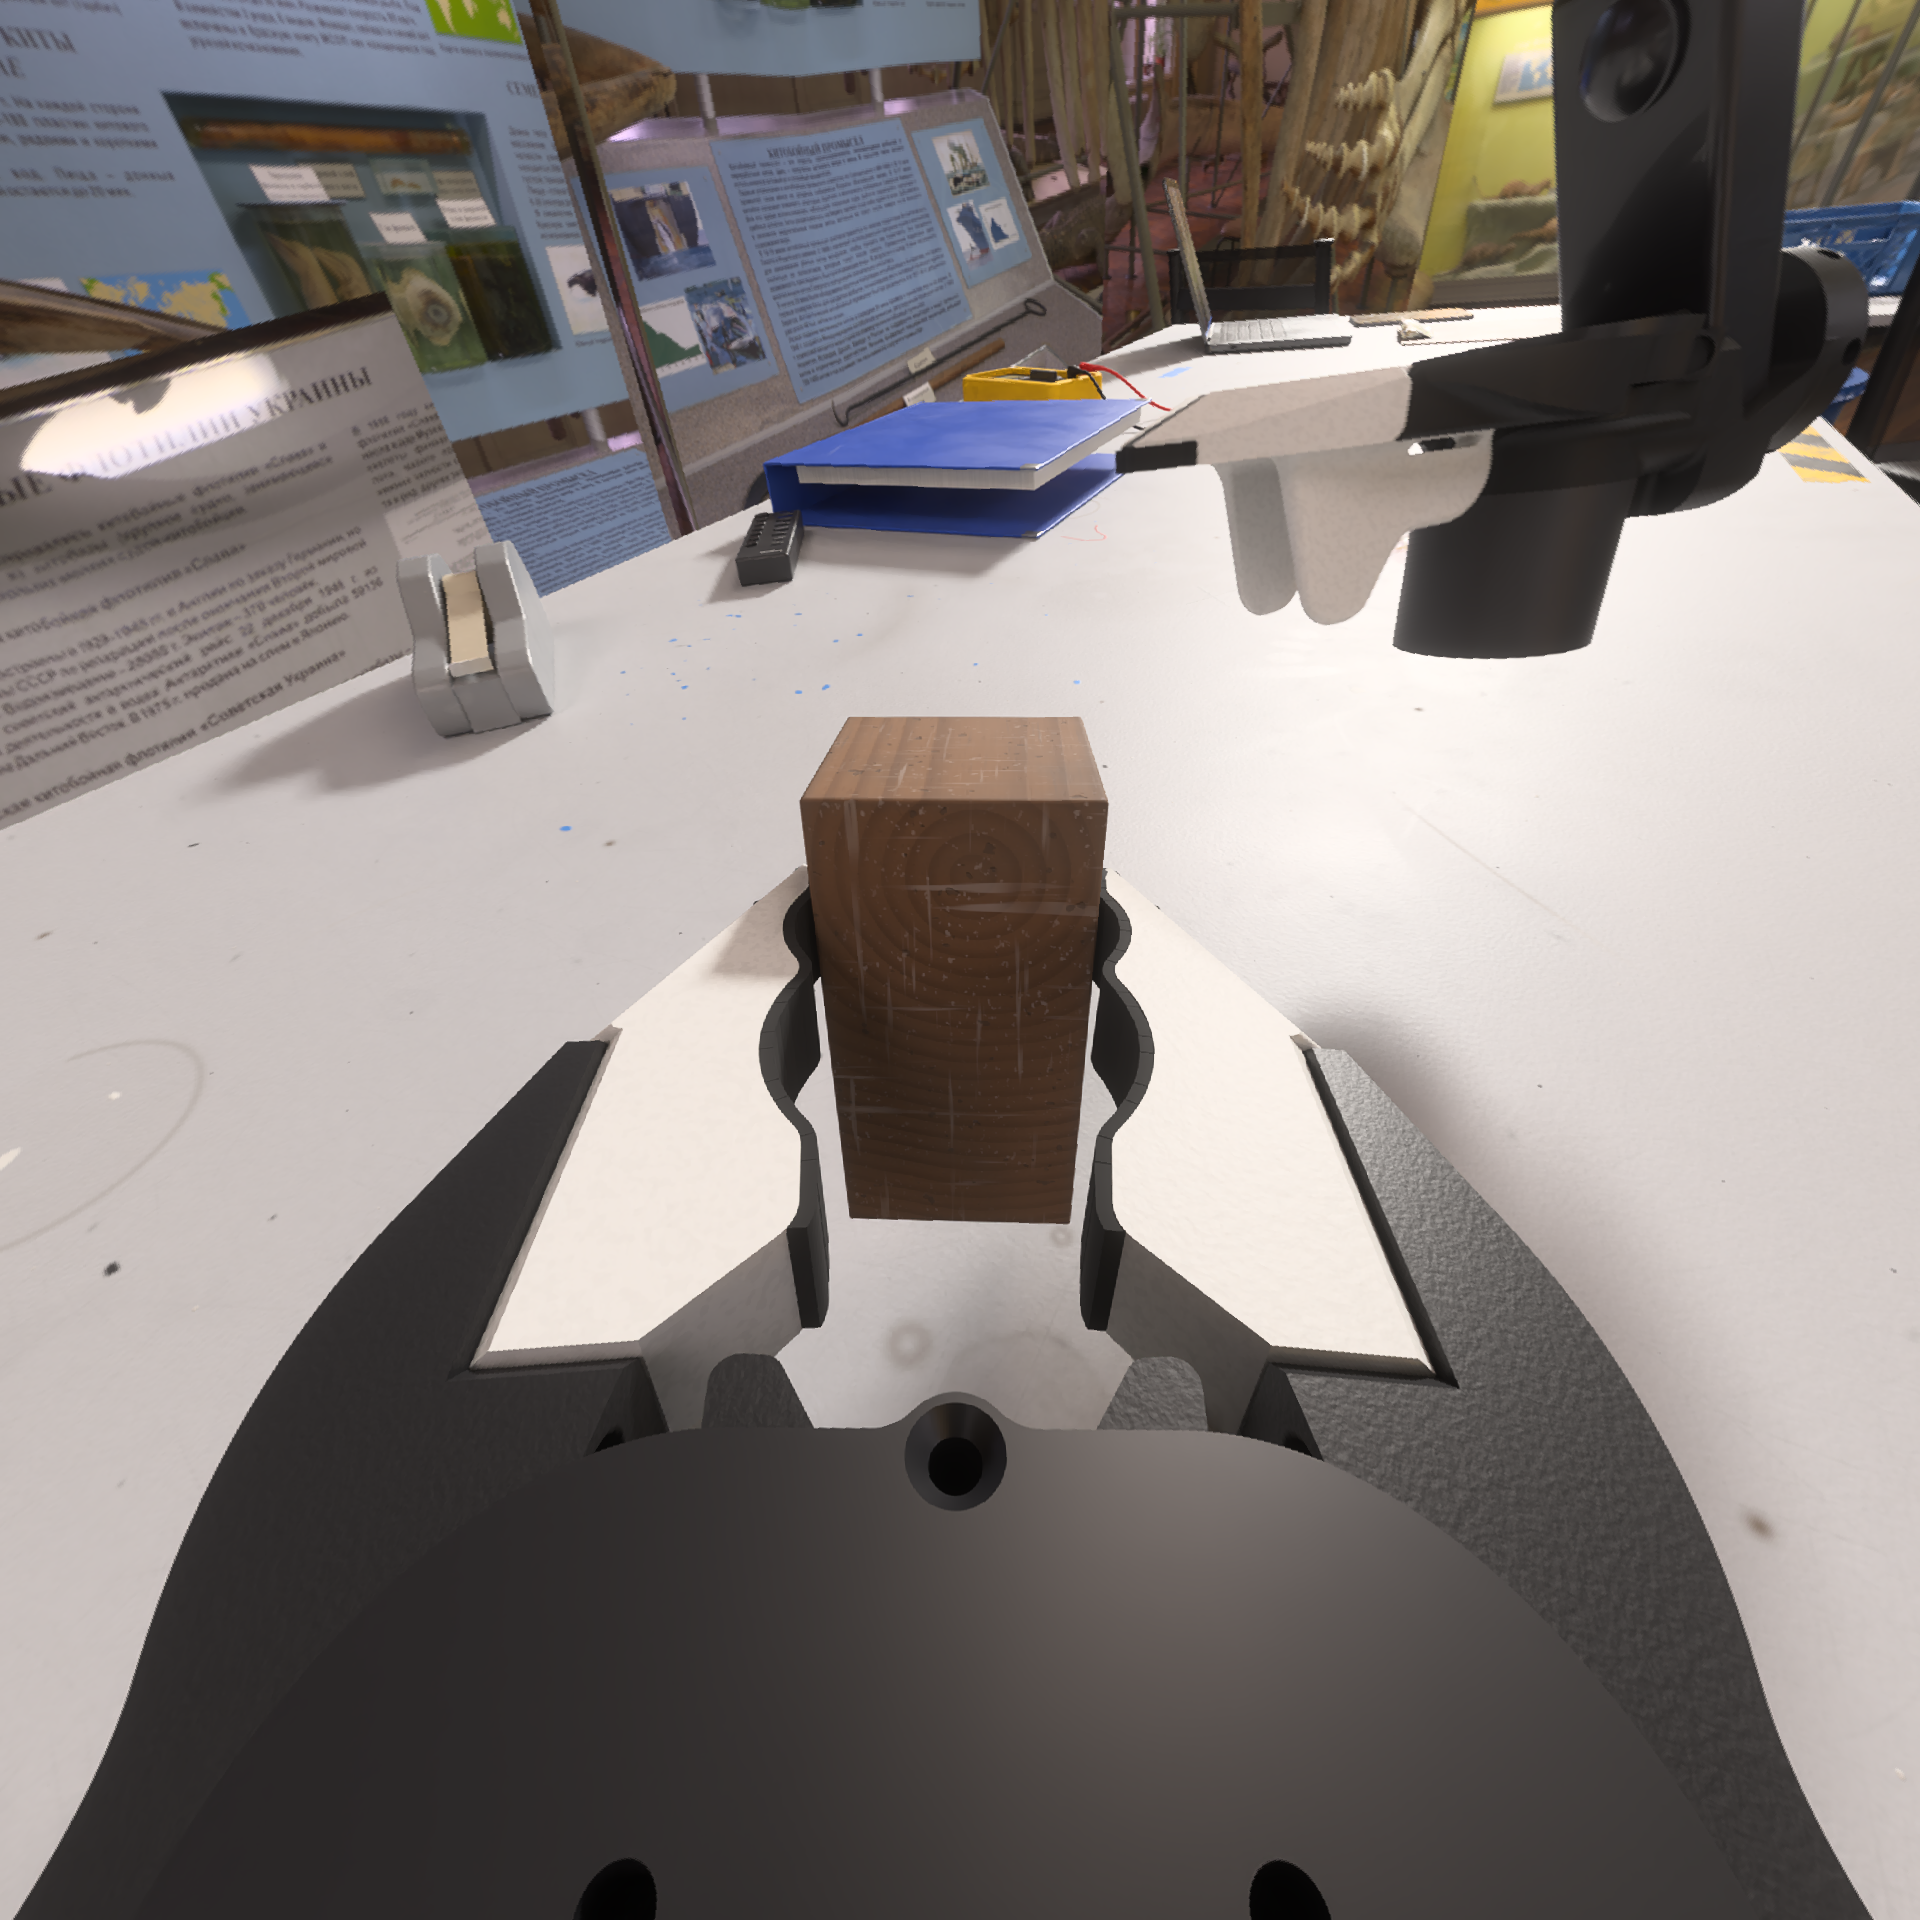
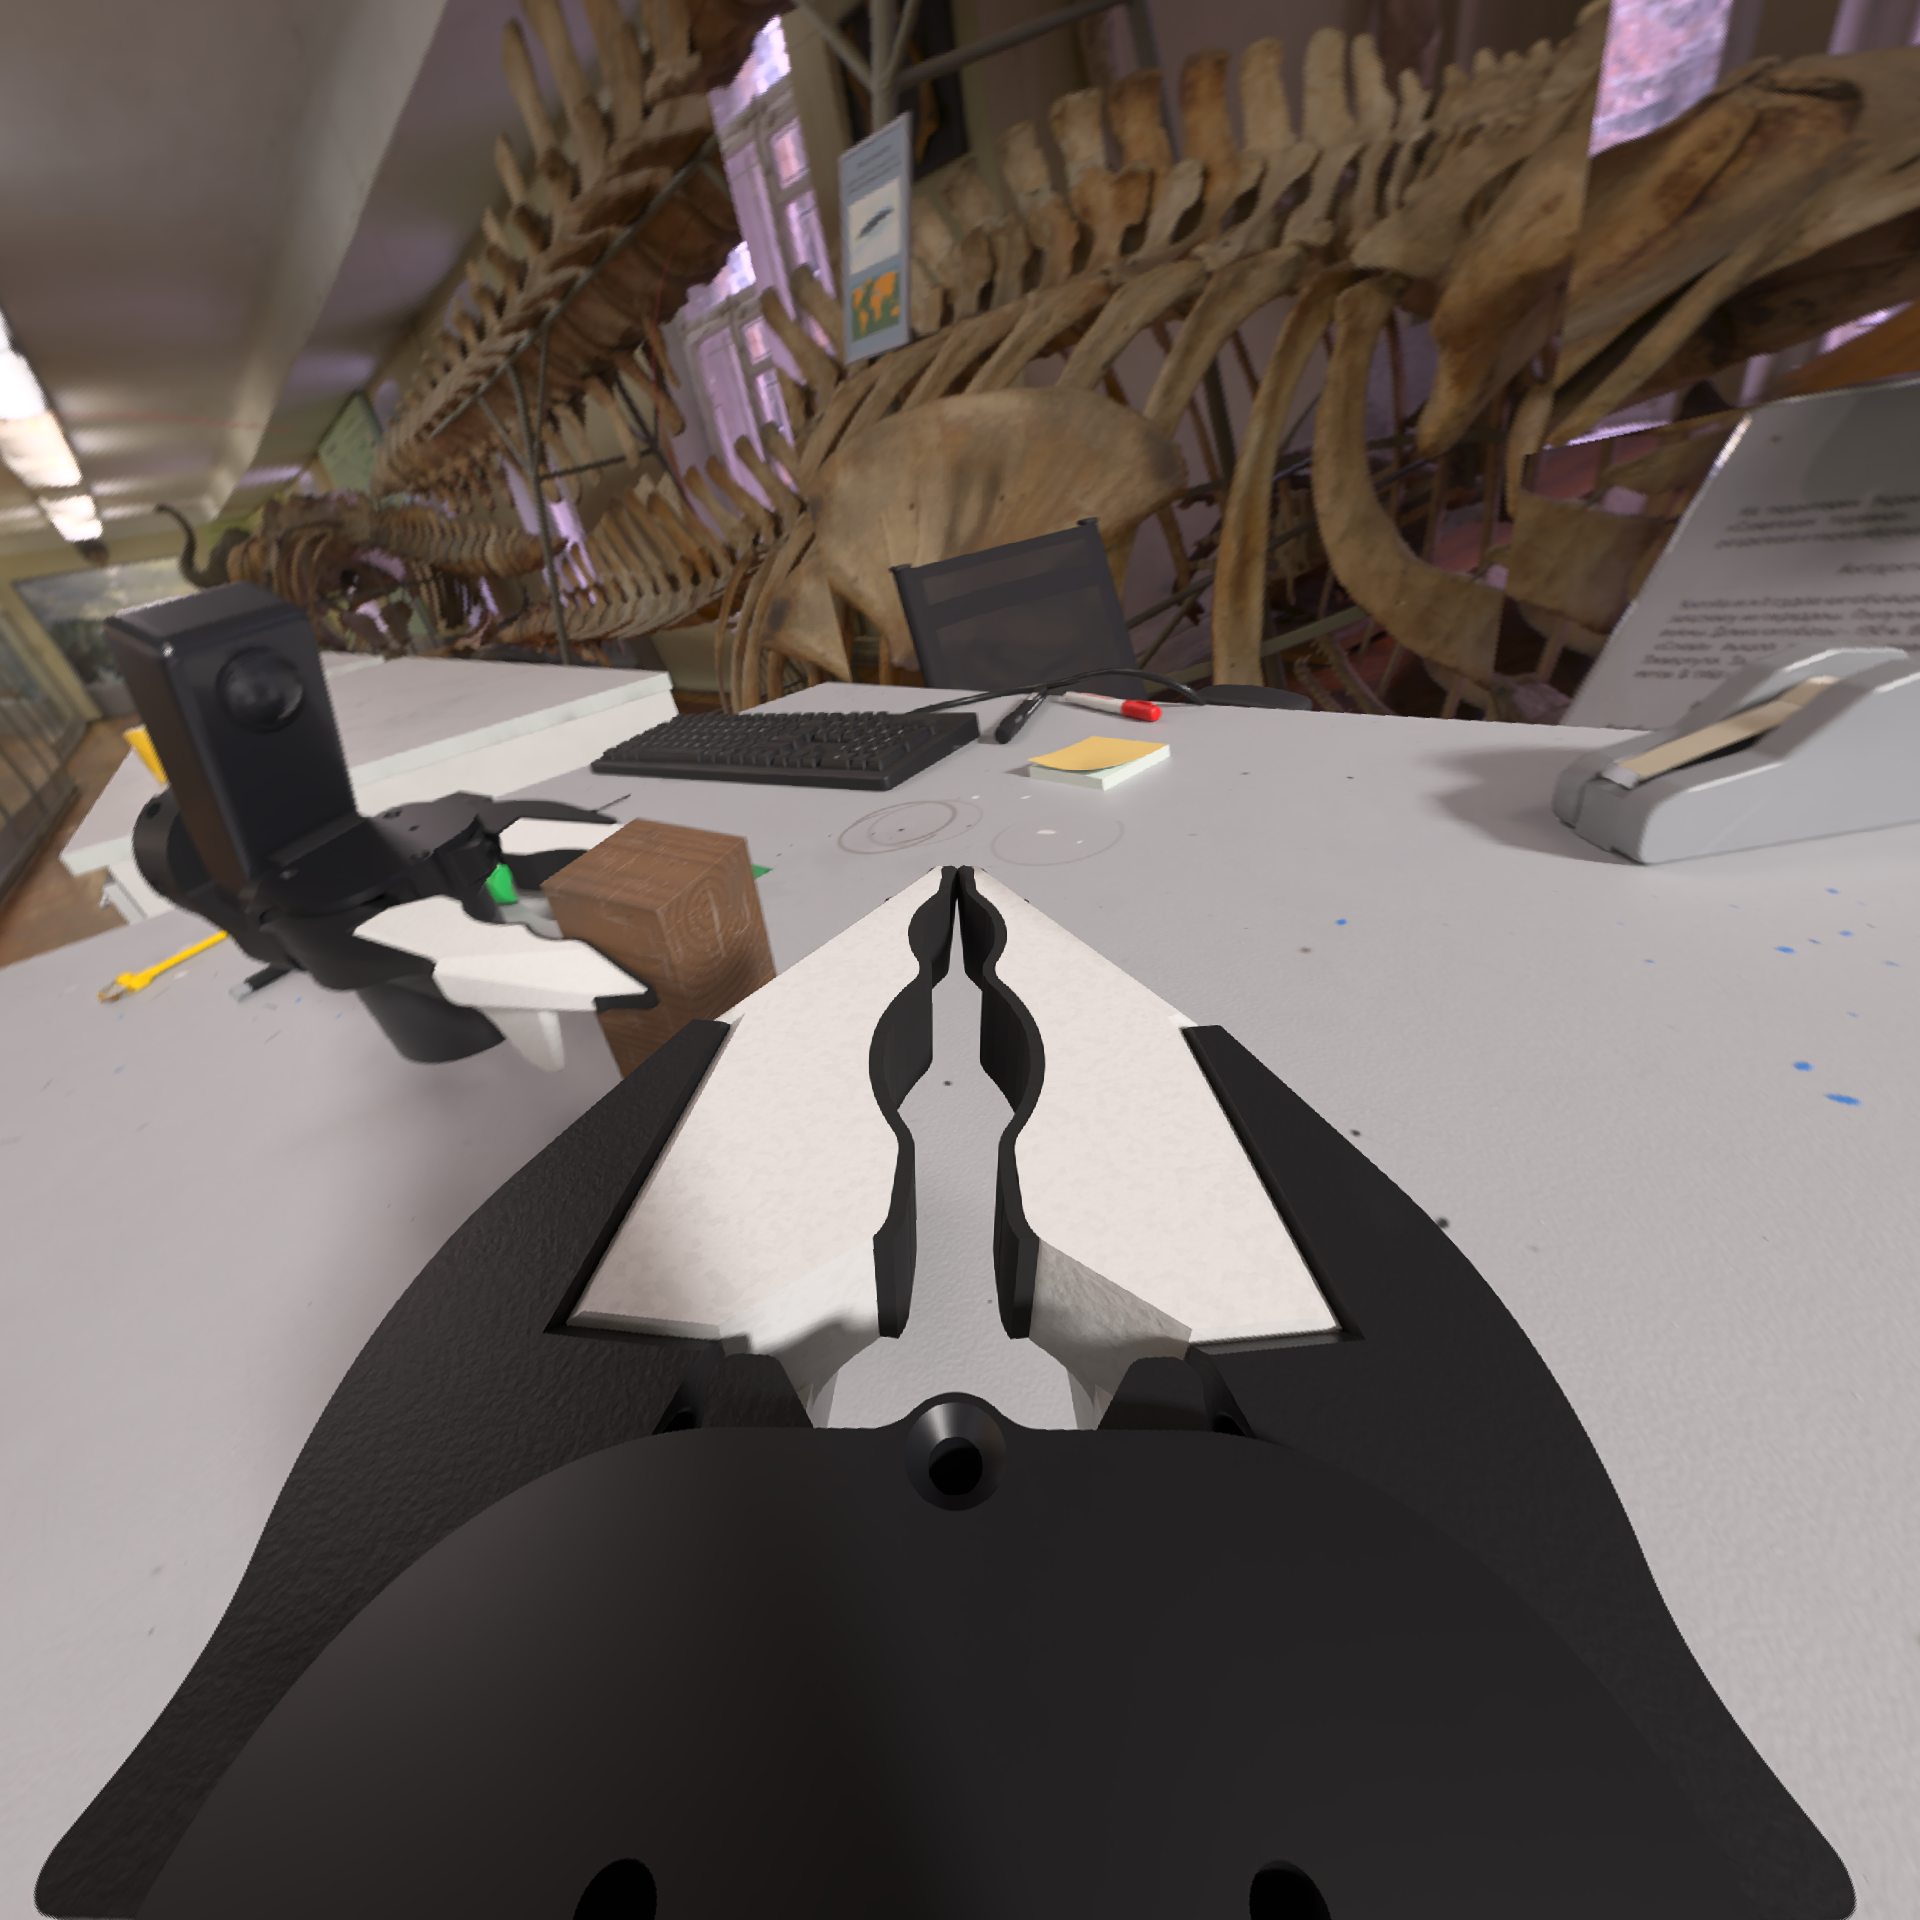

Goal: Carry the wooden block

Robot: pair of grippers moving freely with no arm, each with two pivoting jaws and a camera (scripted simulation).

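Note:
The wooden block (image 1: pixel 956 987) is brown and stands upright on end between the fingers of my left gripper (image 1: pixel 956 894), which is shut on its two sides. I cannot tell whether its lower end touches the white table (image 1: pixel 1455 1039). In the right wrist view the block (image 2: pixel 675 914) and the left gripper (image 2: pixel 623 914) are at the left. My right gripper (image 2: pixel 956 875) is shut and empty, its tips touching, low over the table to the right of the block. It also shows in the left wrist view (image 1: pixel 1143 457), at the upper right beyond the block.
A grey tape dispenser (image 1: pixel 478 634) stands left of the block, with a sign board behind it. A blue binder (image 1: pixel 935 468), a small black box (image 1: pixel 769 545) and a yellow meter (image 1: pixel 1029 384) lie farther back. A keyboard (image 2: pixel 790 748), sticky notes (image 2: pixel 1101 758) and a marker (image 2: pixel 1117 707) lie beyond.

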